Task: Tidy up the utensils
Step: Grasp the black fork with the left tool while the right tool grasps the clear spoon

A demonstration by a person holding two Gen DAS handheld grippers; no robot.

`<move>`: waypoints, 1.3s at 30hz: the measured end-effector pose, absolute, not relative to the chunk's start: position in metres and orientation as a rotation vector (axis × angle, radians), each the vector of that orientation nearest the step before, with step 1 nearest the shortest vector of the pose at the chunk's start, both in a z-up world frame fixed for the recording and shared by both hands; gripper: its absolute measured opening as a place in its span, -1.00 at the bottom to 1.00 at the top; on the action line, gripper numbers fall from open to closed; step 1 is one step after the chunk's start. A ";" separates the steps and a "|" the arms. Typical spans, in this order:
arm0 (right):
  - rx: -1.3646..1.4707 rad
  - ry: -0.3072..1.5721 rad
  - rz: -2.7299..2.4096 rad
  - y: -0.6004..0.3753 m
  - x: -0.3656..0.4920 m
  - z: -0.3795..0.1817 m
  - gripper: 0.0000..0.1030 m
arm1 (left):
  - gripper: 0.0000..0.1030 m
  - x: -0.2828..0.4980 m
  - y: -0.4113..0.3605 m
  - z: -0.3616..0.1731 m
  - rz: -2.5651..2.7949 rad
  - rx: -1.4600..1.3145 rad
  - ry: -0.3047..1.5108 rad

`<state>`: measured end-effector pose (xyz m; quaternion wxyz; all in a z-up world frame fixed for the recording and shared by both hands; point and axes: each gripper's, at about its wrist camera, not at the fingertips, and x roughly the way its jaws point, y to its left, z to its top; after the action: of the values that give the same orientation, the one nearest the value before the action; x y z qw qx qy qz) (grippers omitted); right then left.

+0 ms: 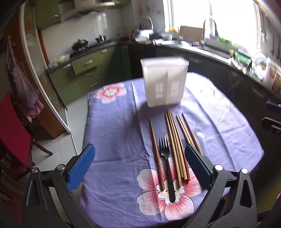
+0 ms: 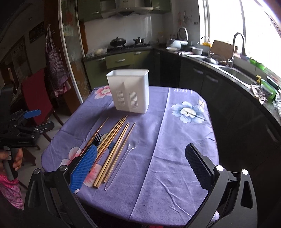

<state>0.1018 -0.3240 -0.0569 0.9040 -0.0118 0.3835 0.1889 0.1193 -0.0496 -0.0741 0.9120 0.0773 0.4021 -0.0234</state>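
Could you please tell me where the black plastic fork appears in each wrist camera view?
Left wrist: black fork lies low, centre, between chopsticks.
Right wrist: only its tines show, left of centre, behind the blue finger.
Shared landmark: white utensil holder.

A purple tablecloth printed with pink and blue flowers covers the tabletop. Behind it runs an L-shaped kitchen counter with dark cabinet doors on one side and green drawers on the other. A black wok sits on the gas stove beneath a range hood. A steel faucet arches over the sink by the bright window. A rice cooker stands in the corner. A checked apron hangs beside a red chair.
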 end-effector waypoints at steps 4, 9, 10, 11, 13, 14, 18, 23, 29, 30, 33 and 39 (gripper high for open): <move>-0.016 0.944 0.422 -0.312 0.139 -0.078 0.93 | 0.89 0.162 -0.067 -0.105 -0.102 0.191 1.000; -0.026 1.120 0.391 -0.302 0.178 -0.107 0.87 | 0.88 0.195 -0.077 -0.133 -0.114 0.159 1.169; -0.007 1.155 0.390 -0.302 0.185 -0.110 0.77 | 0.81 0.198 -0.078 -0.136 -0.105 0.156 1.181; 0.019 1.191 0.389 -0.304 0.190 -0.113 0.68 | 0.65 0.200 -0.080 -0.138 -0.092 0.156 1.195; 0.060 1.243 0.385 -0.305 0.199 -0.117 0.50 | 0.42 0.202 -0.081 -0.140 -0.093 0.150 1.227; 0.063 1.257 0.382 -0.304 0.202 -0.118 0.44 | 0.37 0.203 -0.083 -0.140 -0.104 0.139 1.245; 0.048 1.285 0.375 -0.298 0.210 -0.118 0.19 | -0.05 0.207 -0.091 -0.147 -0.129 0.126 1.307; 0.075 1.353 0.393 -0.289 0.216 -0.126 -0.16 | -0.49 0.209 -0.094 -0.159 -0.131 0.116 1.373; 0.085 1.412 0.381 -0.281 0.216 -0.137 -0.26 | -0.51 0.207 -0.098 -0.165 -0.137 0.123 1.418; 0.084 1.414 0.380 -0.280 0.216 -0.137 -0.27 | -0.51 0.206 -0.099 -0.165 -0.142 0.123 1.425; 0.075 1.421 0.373 -0.276 0.217 -0.138 -0.32 | -0.61 0.206 -0.099 -0.169 -0.136 0.124 1.444; 0.060 1.429 0.375 -0.270 0.215 -0.142 -0.43 | -0.65 0.208 -0.094 -0.178 -0.117 0.109 1.472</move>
<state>0.2147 -0.2702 -0.1423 0.7388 0.0273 0.6513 0.1710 0.2082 -0.0943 -0.1781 0.7382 0.0498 0.6707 -0.0531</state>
